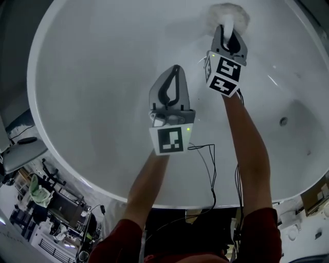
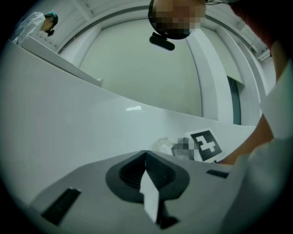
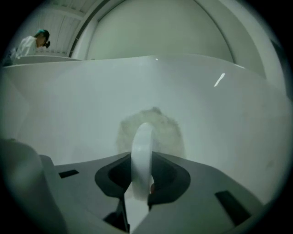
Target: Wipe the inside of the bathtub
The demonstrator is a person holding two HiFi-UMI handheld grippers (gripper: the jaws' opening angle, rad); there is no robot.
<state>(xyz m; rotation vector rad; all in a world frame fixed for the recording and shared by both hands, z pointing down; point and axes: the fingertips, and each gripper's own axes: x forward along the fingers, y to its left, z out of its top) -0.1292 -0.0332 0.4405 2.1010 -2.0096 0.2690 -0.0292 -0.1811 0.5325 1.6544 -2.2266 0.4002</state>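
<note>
We see the right gripper (image 1: 229,32) at 1 o'clock, fingers clamped on the white handle (image 3: 143,155) of a fluffy pad (image 1: 229,13). The pad is pressed to the inner wall of the tub (image 1: 92,67). We see the left gripper (image 1: 176,71) near centre, at 7 o'clock from the right one, over the tub, fingers closed together, empty.
</note>
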